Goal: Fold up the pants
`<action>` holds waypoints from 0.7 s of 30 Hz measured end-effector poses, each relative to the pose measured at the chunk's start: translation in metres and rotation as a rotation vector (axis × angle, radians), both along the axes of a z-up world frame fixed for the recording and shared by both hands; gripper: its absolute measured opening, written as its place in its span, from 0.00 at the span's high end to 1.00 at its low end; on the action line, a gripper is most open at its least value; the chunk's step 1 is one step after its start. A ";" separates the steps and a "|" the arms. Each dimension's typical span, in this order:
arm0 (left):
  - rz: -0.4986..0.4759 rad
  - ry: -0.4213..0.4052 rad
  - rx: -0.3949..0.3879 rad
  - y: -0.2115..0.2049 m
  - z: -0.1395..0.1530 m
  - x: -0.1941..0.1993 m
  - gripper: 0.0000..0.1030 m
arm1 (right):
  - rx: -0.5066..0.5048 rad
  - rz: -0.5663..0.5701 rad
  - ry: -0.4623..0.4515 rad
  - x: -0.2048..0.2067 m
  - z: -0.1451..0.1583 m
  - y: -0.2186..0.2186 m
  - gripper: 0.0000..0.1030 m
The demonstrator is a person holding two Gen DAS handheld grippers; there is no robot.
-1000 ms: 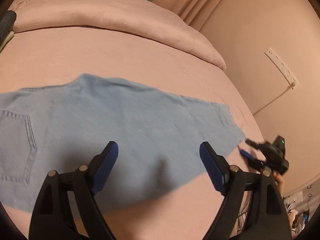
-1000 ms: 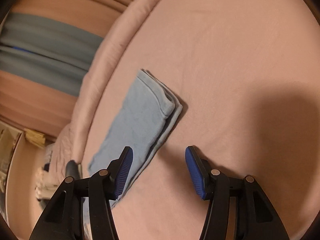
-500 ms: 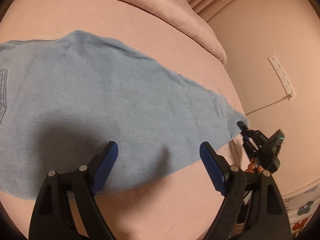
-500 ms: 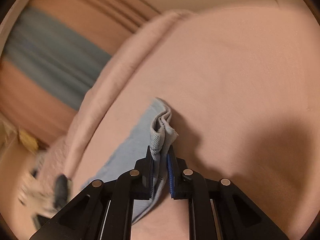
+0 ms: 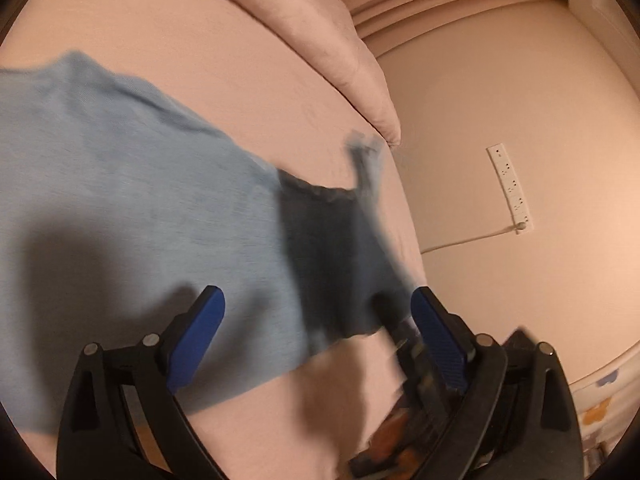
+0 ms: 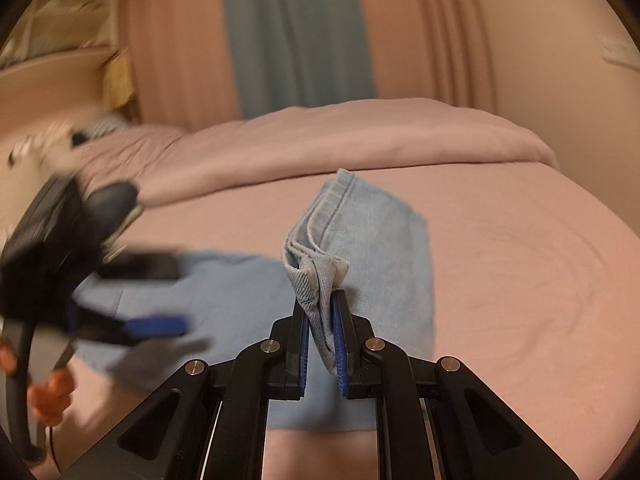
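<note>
Light blue pants (image 5: 132, 184) lie flat on the pink bed (image 5: 224, 60). My right gripper (image 6: 322, 320) is shut on the bunched hem of the leg end (image 6: 320, 276) and holds it up off the sheet. In the left wrist view that raised end (image 5: 336, 256) looks dark and blurred as it folds back over the leg. My left gripper (image 5: 316, 320) hovers over the pants near their front edge, its jaws opening, with cloth below them but nothing pinched. It also shows as a blur in the right wrist view, left gripper (image 6: 120, 300).
A folded pink duvet (image 6: 360, 136) runs along the back of the bed. The bed's edge drops off beside a wall with a white power strip (image 5: 510, 188) and its cord. Curtains (image 6: 296, 32) hang behind. A hand (image 6: 48, 392) holds the left tool.
The right gripper shut on the leg end, lifted it and swung it back over the pants toward the left gripper. The left gripper slid along the pants, rolled, and its jaws widened.
</note>
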State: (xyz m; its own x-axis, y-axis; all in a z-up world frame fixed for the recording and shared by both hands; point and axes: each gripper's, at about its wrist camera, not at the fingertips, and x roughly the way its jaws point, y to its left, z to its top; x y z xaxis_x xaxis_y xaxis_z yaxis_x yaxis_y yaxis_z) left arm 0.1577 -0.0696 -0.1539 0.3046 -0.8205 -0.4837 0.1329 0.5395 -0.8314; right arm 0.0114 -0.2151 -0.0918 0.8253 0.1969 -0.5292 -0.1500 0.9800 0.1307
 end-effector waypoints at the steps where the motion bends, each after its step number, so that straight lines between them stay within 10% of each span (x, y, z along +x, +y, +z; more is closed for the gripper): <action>1: -0.010 0.028 -0.038 -0.005 -0.004 0.005 0.08 | -0.016 0.022 0.009 -0.001 -0.005 0.009 0.87; 6: 0.005 0.075 -0.074 -0.011 -0.016 0.022 0.15 | -0.069 0.086 0.049 -0.001 -0.025 0.037 0.87; 10: 0.006 0.086 -0.004 -0.012 -0.021 0.030 0.83 | -0.081 0.093 0.041 -0.004 -0.027 0.038 0.87; 21: 0.089 -0.119 0.205 0.038 0.000 0.016 0.91 | -0.172 0.182 -0.008 -0.006 -0.025 0.086 0.87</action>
